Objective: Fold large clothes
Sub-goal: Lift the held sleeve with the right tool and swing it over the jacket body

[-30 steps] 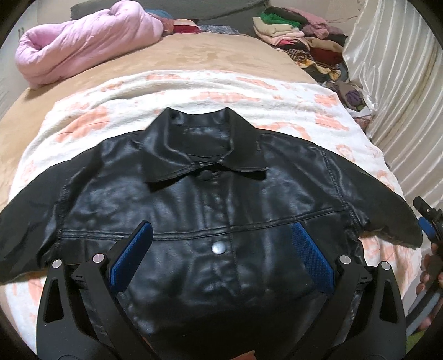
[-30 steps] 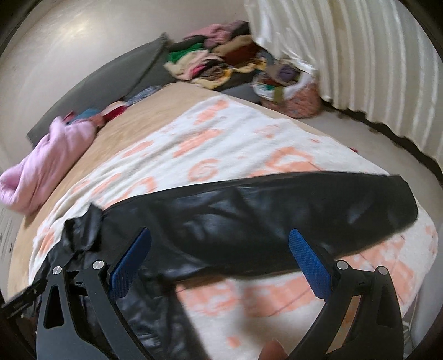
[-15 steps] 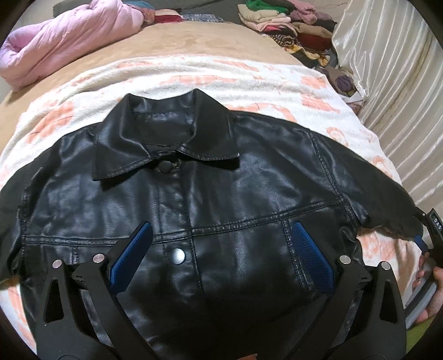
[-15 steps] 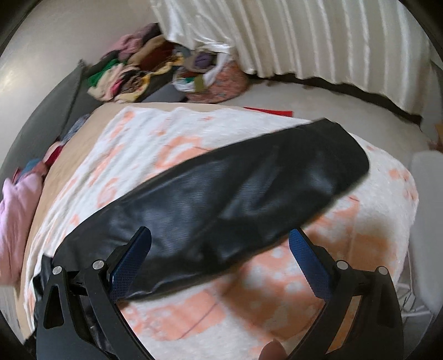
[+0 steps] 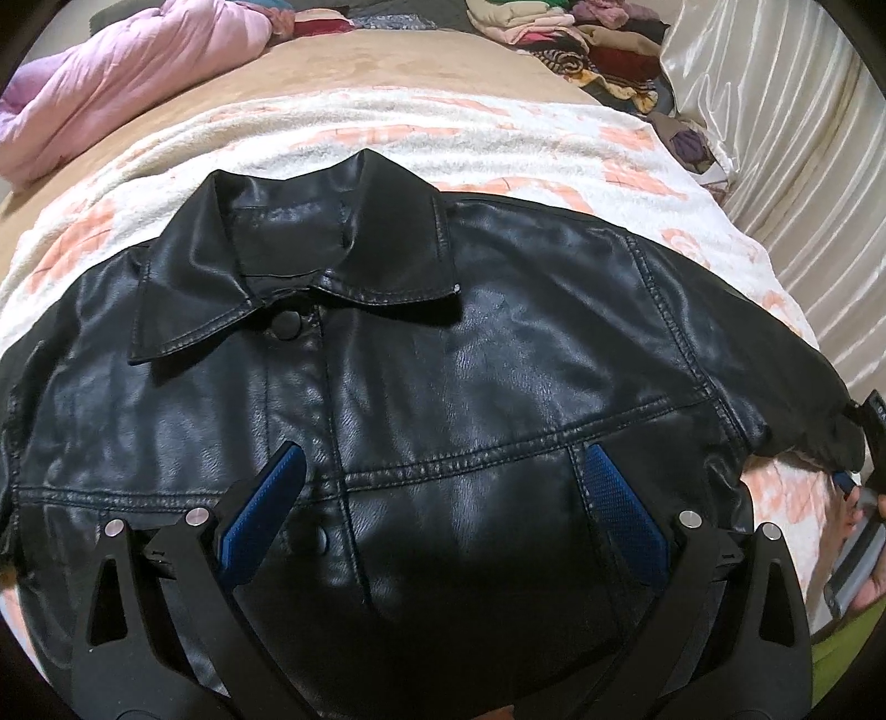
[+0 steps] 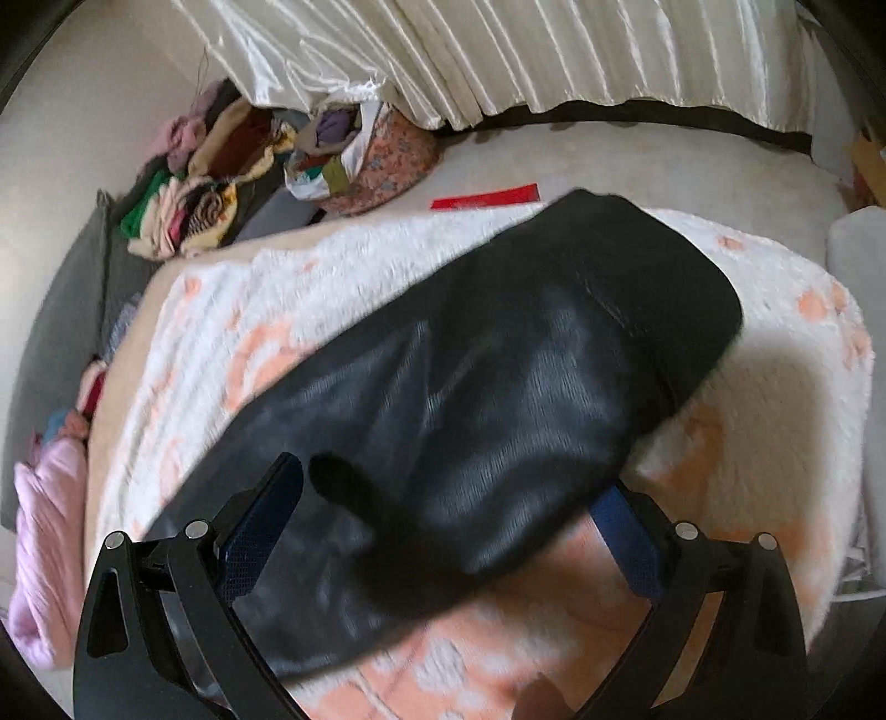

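A white blanket with orange patterns [image 5: 498, 138] is covering the tan bed [image 5: 387, 61], and a pink quilt [image 5: 138, 61] is lying bunched at its far corner. Heaped clothes [image 6: 188, 183] and a floral bag [image 6: 382, 160] are sitting beneath the pleated cream curtain [image 6: 498, 50], near a red strip [image 6: 487, 195] lying on the floor.

The right gripper [image 6: 443, 531] was brought close over the jacket sleeve [image 6: 498, 399], apparently straddling it, while the left gripper [image 5: 443, 509] was lowered toward the jacket's chest.

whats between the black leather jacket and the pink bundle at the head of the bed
In the left wrist view, a white fleece blanket with orange patches, then bare tan sheet, separate the black leather jacket from the pink quilted bundle.
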Motion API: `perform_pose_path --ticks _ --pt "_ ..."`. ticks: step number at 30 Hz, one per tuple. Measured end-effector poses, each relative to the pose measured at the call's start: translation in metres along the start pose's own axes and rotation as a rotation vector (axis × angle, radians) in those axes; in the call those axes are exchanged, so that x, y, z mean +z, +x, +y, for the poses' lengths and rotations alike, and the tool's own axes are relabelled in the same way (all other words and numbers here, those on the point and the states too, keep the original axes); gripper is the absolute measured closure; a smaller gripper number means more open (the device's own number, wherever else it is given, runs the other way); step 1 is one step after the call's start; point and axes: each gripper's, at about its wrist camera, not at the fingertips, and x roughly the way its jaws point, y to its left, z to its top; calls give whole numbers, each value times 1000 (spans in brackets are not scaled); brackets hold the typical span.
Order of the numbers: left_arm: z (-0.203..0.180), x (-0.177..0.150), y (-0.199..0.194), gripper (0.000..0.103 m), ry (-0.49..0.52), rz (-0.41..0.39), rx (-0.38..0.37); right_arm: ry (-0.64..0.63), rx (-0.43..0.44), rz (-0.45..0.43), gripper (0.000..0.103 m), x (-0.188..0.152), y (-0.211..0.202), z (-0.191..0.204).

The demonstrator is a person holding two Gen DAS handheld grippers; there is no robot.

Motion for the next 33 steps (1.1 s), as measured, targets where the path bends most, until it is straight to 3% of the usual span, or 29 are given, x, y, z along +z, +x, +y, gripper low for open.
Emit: perform_pose_path --ticks 1,2,3,4,5,6,9,15,20,33 --pt "0 1 2 9 -2 1 -1 14 15 -5 5 3 3 -2" --pt "0 1 2 9 -6 3 -2 39 30 -11 12 5 5 -6" --pt "0 1 2 9 -9 4 -6 58 45 -23 36 8 6 -9" --pt "0 1 2 9 -13 4 -9 66 47 -37 49 10 5 -10" --pt "1 1 1 9 -17 4 -12 64 58 -48 71 13 4 -11" --pt "1 1 -2 9 -21 2 -18 63 98 -51 80 15 3 -11" --pt "2 3 -7 9 -16 -3 -27 15 155 -70 92 19 -5 0" --pt "9 6 -24 9 -37 -12 -42 -90 333 -145 93 25 -49 43" --pt "23 8 -41 9 -57 -27 -63 -219 425 -179 94 24 -87 93" --pt "76 5 -92 9 -145 -84 -98 -513 659 -166 95 -40 -154 222"
